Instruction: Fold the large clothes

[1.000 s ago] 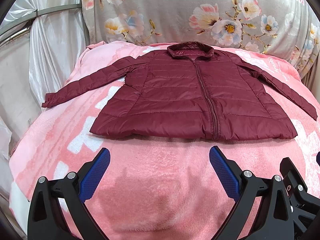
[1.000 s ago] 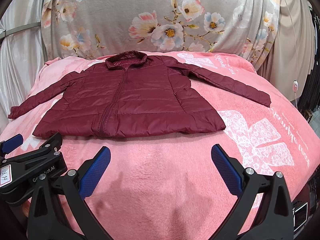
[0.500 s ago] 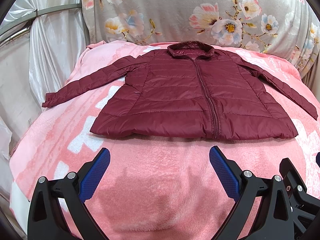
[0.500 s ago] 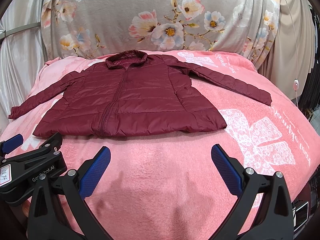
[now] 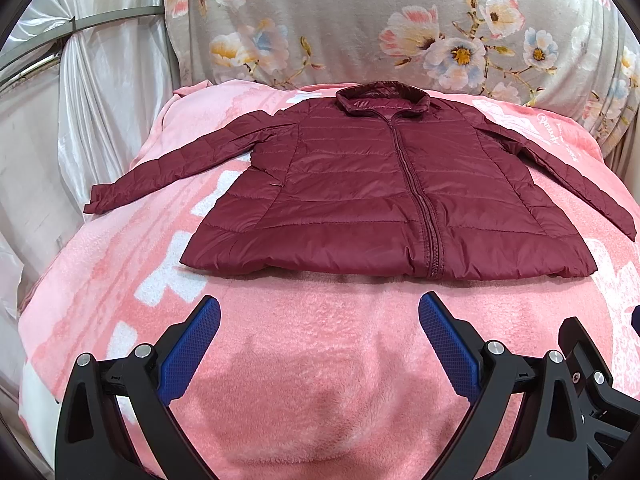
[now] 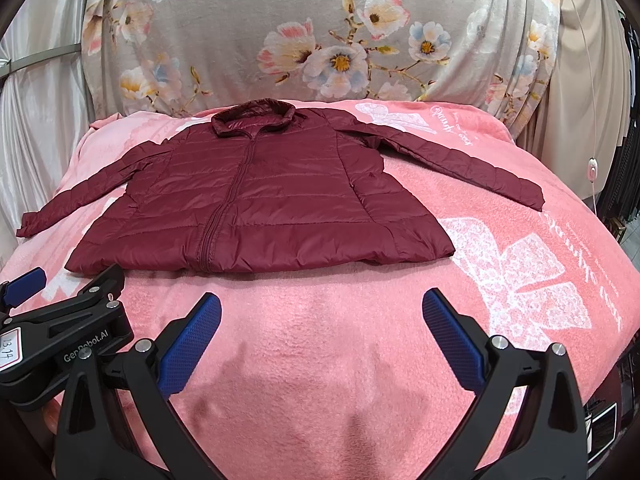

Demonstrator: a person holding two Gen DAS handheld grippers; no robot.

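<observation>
A dark red quilted jacket (image 5: 372, 196) lies flat and zipped on a pink blanket (image 5: 312, 340), collar at the far side, both sleeves spread out sideways. It also shows in the right wrist view (image 6: 264, 200). My left gripper (image 5: 319, 312) is open and empty, just short of the jacket's hem near its middle. My right gripper (image 6: 322, 310) is open and empty, short of the hem's right half. The left gripper's body (image 6: 60, 332) shows at the lower left of the right wrist view.
A grey floral cloth (image 5: 380, 28) hangs behind the bed. White curtains (image 5: 80, 100) stand at the left. Beige curtains and a cord switch (image 6: 592, 170) are at the right. The blanket drops off at both side edges.
Both grippers have crept slightly forward toward the jacket's hem. The jacket has not moved and both grippers stay open.
</observation>
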